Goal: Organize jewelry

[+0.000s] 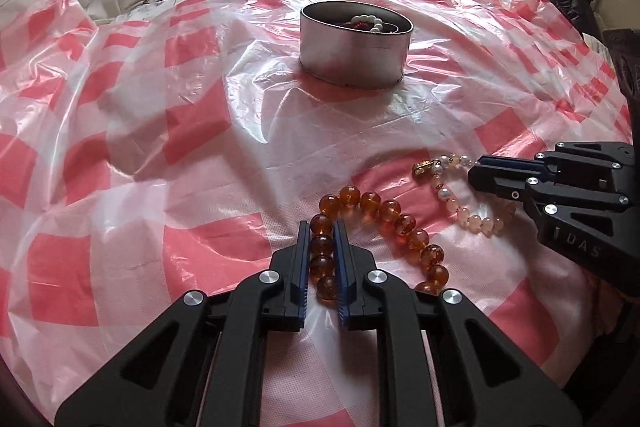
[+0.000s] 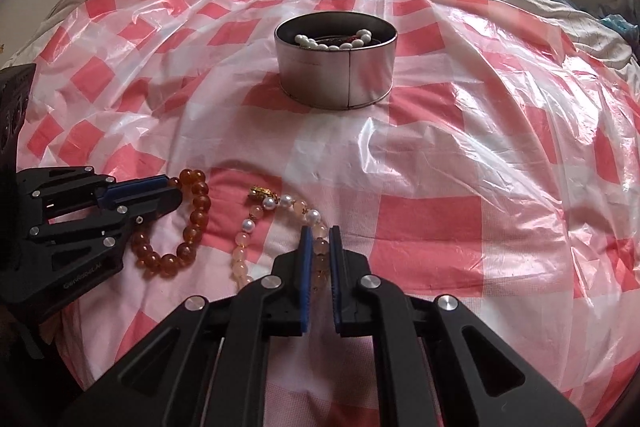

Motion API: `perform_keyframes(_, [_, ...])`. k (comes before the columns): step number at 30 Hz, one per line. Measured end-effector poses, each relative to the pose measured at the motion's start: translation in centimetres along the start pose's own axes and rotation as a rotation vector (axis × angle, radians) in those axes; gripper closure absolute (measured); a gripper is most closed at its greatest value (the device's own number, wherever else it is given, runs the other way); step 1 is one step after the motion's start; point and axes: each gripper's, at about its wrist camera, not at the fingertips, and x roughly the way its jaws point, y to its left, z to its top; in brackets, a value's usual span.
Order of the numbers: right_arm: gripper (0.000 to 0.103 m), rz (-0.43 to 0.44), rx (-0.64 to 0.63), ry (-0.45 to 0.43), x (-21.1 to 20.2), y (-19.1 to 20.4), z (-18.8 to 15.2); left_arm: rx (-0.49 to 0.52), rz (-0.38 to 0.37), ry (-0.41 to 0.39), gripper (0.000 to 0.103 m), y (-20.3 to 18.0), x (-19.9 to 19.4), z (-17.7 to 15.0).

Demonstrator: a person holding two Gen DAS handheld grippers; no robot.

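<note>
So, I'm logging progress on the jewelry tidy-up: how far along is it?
Partly done. A white bead bracelet already lies in the round tin. In hand: the left tongs are closed on the amber bracelet and the right tongs on the pink pearl bracelet, both resting on the checkered plastic sheet. Left: carrying both to the tin.
</note>
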Motion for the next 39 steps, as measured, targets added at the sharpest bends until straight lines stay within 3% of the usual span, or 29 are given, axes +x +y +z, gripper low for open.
perform_keyframes(39, [0.094, -0.012, -0.009, 0.004, 0.56, 0.20, -0.32, -0.016, -0.014, -0.005, 0.090, 0.26, 0.24, -0.13])
